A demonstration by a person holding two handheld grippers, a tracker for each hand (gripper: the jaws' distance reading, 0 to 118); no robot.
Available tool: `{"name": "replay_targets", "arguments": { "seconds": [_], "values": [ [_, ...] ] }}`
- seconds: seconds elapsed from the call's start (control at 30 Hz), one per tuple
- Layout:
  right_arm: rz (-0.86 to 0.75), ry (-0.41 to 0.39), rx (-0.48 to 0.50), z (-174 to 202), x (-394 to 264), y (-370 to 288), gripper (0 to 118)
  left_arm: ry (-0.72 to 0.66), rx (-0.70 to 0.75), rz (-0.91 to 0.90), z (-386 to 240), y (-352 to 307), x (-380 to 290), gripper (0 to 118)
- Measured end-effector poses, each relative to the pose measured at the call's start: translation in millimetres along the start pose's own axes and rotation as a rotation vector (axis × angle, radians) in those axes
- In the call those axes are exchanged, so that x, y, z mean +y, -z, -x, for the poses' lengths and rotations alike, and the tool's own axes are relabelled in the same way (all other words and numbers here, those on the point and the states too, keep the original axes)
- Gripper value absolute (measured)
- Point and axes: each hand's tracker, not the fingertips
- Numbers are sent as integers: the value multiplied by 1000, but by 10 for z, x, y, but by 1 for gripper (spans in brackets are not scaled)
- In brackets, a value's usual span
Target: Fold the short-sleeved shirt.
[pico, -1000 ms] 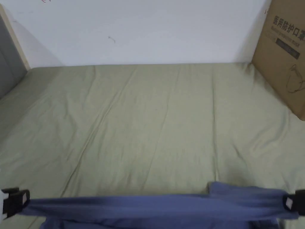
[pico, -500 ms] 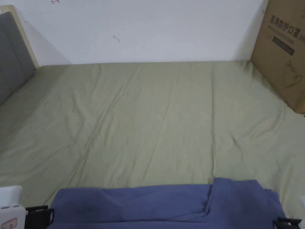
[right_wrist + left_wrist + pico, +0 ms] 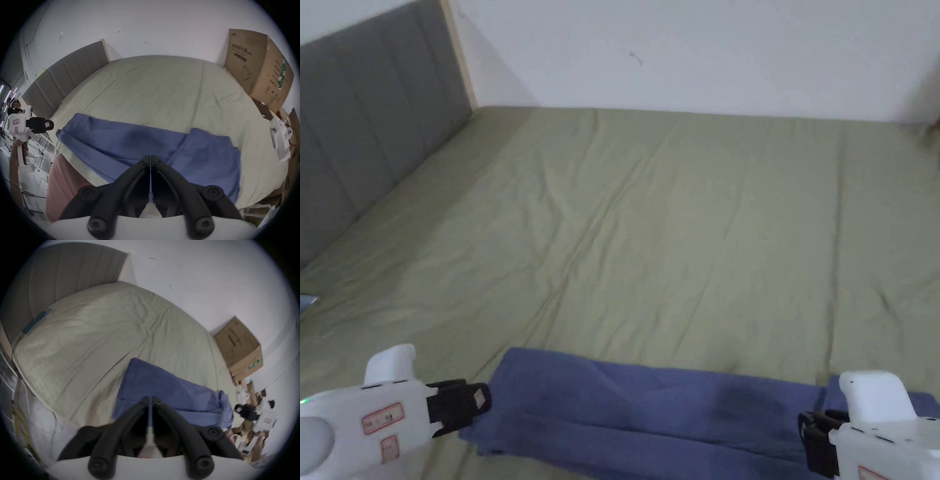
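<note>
Left claw: its two jaws are lying together with only a hairline slit between them, and nothing is showing in that slit. In the left gripper view the tips are sitting at the near edge of the shirt, but whether they are pinching any cloth cannot be told. In the head view this claw is sitting at 8 o'clock, just beside the shirt's left end.

Right claw: its jaws are likewise pressed together, and the tips are hovering over the shirt's near fold; a grip on the fabric cannot be confirmed. In the head view it is appearing at 4 o'clock, at the shirt's right end. The right gripper view is also showing the left claw at 9 o'clock, apart from the shirt's corner.

Count: one shirt, two claws, one box, one headboard.

The blue shirt is lying folded into a long band across the near edge of the bed, at 6 o'clock in the head view (one sleeve end is overlapping at its right).

Surroundings: a grey padded headboard is standing at 10 o'clock; a cardboard box is resting at the bed's far right corner. The green sheet between shirt and wall is lying wrinkled and unobstructed.
</note>
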Motion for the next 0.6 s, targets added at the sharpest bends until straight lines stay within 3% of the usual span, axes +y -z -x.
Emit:
{"name": "replay_targets", "arguments": {
  "seconds": [0.07,0.1,0.13,0.3,0.4,0.43,0.47,0.53,0.6],
  "values": [
    [24,-10,24,67,4,93,2,-66,-16,26,159,46,-12,77],
    [38,-19,36,104,8,135,2,-95,-33,55,204,74,-63,96],
    [48,-29,42,146,5,168,2,-128,-53,61,276,128,-96,107],
    [88,-48,65,255,-3,270,2,-344,-134,100,679,451,-275,106],
    [113,-40,74,257,-6,340,2,-525,-306,84,777,655,-429,106],
    [121,-41,70,263,-18,358,2,-563,-345,56,773,694,-450,104],
    [128,-43,65,256,-23,380,2,-580,-375,50,774,735,-457,89],
    [142,-36,60,227,-33,411,2,-584,-358,61,765,826,-474,11],
    [148,-28,64,236,-46,389,2,-504,-149,113,718,869,-450,10]
  ]
}}
